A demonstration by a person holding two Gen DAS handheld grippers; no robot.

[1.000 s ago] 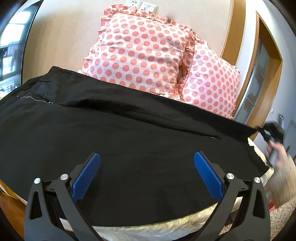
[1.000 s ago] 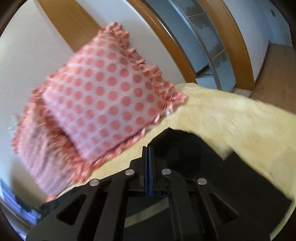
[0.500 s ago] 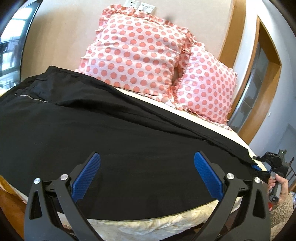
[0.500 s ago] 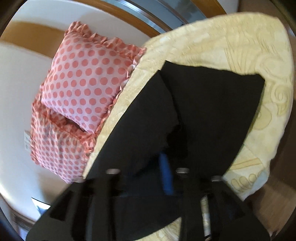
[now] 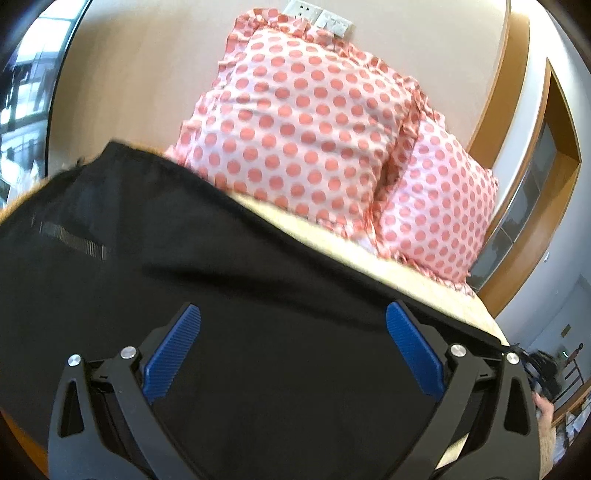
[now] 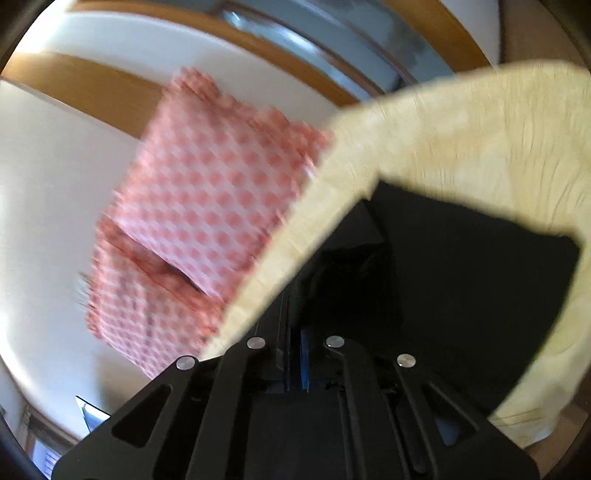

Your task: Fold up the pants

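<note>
- The black pants (image 5: 258,295) lie spread flat across the bed, filling the space under and ahead of the left gripper's fingers; a short zipper (image 5: 70,238) shows on the cloth ahead and to the left of the left finger.
- In the right wrist view the pants (image 6: 461,280) run from between the fingers out ahead and to the right, one end lying on the cream quilt (image 6: 461,129).
- The left gripper (image 5: 293,350) hovers over the pants with its blue-padded fingers (image 5: 173,354) spread wide, the gap between them empty and only the cloth lying behind it.
- The right gripper (image 6: 295,354) has its fingers pressed together, with dark cloth bunched right at their tips; it looks to be pinching the pants, though blur hides the contact.
- Beyond the left gripper's fingertips, two pink polka-dot pillows with ruffled edges (image 5: 306,122) lean against the wall; the second (image 5: 439,221) sits to the right of the first.
- In the right wrist view the same pillows (image 6: 210,199) lie ahead and to the left of the fingers, blurred.
- White wall sockets (image 5: 319,14) sit above the pillows.
- A wooden door frame (image 5: 517,206) stands far right of the right finger.
</note>
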